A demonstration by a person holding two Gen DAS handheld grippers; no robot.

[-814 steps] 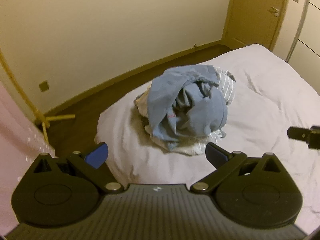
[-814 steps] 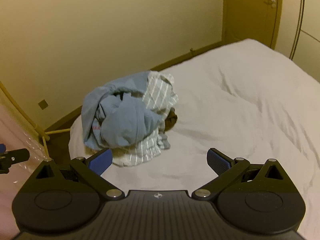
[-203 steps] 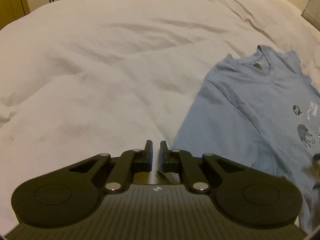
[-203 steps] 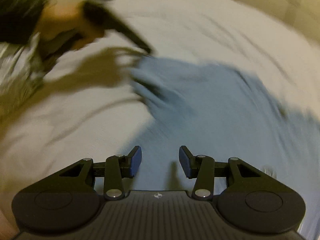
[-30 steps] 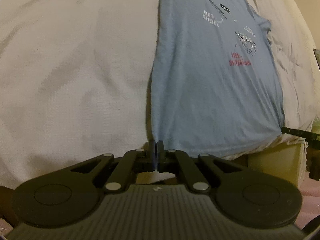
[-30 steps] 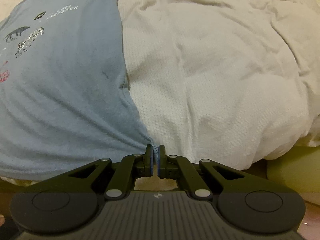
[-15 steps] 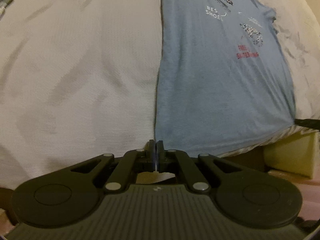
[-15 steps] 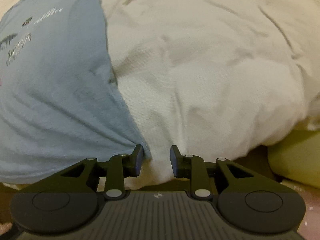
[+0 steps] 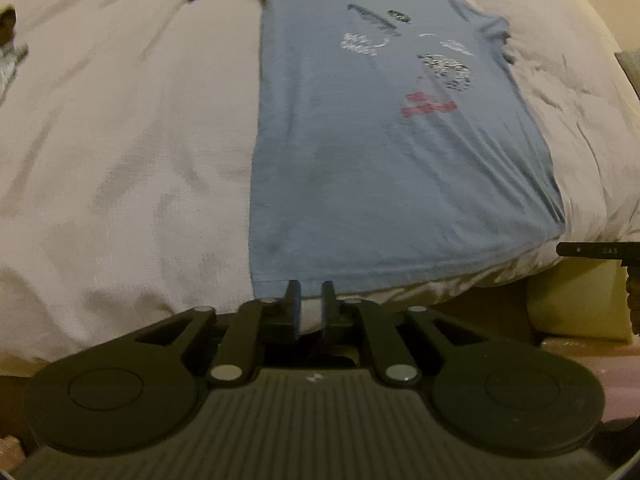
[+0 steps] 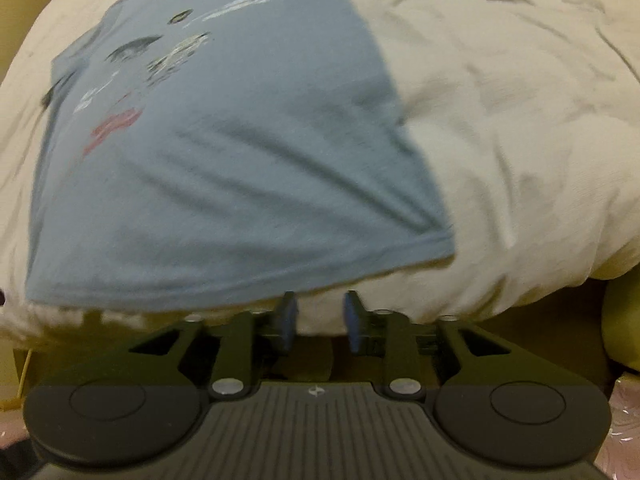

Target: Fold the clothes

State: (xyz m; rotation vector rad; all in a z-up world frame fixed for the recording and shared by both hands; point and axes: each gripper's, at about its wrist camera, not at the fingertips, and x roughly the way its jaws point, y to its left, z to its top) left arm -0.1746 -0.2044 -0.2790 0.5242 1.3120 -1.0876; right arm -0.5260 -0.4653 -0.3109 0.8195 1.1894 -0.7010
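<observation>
While the blue T-shirt (image 9: 384,152) lies flat, print up, on the white bedspread (image 9: 120,152), my left gripper (image 9: 311,300) and right gripper (image 10: 318,314) sit parted and empty just off its hem.

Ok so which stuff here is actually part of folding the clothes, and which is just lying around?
Part of the job:
- blue T-shirt, spread flat, print up
- left gripper, open at the shirt's hem
- right gripper, open, just off the hem
- white bedcover, the folding surface

Just lying about:
- bit of striped fabric at the left edge
</observation>
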